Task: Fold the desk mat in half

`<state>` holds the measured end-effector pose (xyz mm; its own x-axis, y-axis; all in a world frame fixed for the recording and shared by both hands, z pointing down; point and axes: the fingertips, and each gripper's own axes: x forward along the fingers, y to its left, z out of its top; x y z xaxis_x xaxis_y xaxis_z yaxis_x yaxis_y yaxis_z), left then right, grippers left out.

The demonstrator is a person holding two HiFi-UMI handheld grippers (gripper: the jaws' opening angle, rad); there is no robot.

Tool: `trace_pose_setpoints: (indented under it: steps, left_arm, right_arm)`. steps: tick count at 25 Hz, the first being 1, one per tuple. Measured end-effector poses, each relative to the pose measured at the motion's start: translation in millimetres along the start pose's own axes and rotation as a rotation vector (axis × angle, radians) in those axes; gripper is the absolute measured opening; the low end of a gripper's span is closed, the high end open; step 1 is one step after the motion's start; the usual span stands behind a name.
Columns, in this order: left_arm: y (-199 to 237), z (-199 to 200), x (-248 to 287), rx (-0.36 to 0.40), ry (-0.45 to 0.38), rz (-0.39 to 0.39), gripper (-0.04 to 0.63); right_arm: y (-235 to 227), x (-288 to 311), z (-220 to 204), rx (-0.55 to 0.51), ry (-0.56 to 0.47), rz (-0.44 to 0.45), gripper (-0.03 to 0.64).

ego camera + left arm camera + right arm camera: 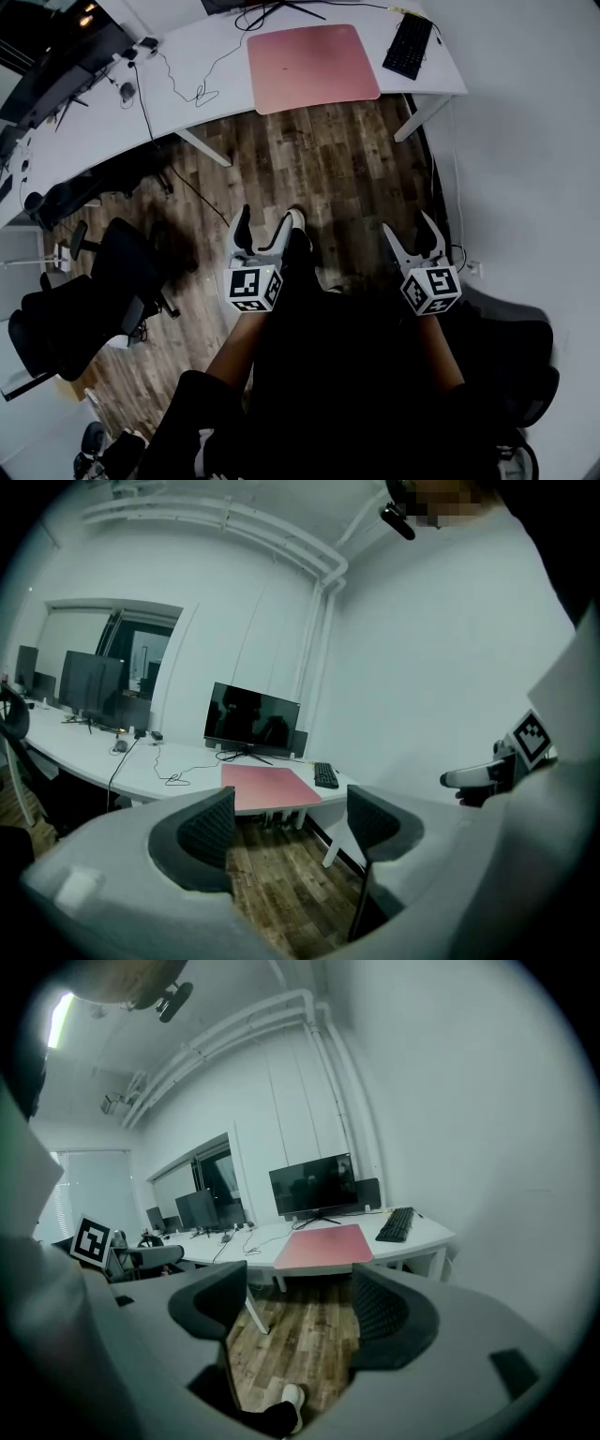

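Mat (312,67) is lying flat and unfolded on the white counter (103,127), so no part of the fold is showing as done. Nothing is sitting between the fingers (208,829) of the left gripper (263,220); they are standing wide apart, and the right gripper (410,227) is likewise gaping and empty. Both are hanging over the wooden floor (319,159), well apart from the counter, pointing toward the mat. A keyboard (408,45) is lying just beside the mat's right edge, and cables (187,89) are trailing at its left. Judging from this, everything is waiting to be done: approaching, gripping 1 edge, carrying it over to the opposite edge.
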<state>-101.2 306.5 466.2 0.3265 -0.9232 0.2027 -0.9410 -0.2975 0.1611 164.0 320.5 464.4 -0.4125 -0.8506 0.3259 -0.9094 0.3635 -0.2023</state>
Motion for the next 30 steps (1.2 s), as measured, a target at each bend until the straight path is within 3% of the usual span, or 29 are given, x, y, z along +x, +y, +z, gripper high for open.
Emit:
trace_pose_setpoints:
  steps: [9, 14, 22, 30]
  left_arm:
    - [92.7, 39.4, 90.1, -0.042, -0.021, 0.061, 0.356]
    - [122.2, 59.2, 131.9, -0.068, -0.024, 0.058, 0.357]
    - [172.2, 77.3, 186.4, -0.092, -0.015, 0.052, 0.356]
    - [222.5, 76.2, 227.5, -0.082, 0.007, 0.038, 0.356]
  right_arm:
    - [12.0, 120.8, 71.8, -0.039, 0.03, 0.049, 0.333]
    - [21.8, 169.3, 101.5, -0.07, 0.048, 0.067, 0.333]
    - [32.0, 248.4, 114.7, -0.058, 0.139, 0.133, 0.333]
    - [23.6, 287.8, 119.3, -0.045, 0.166, 0.068, 0.333]
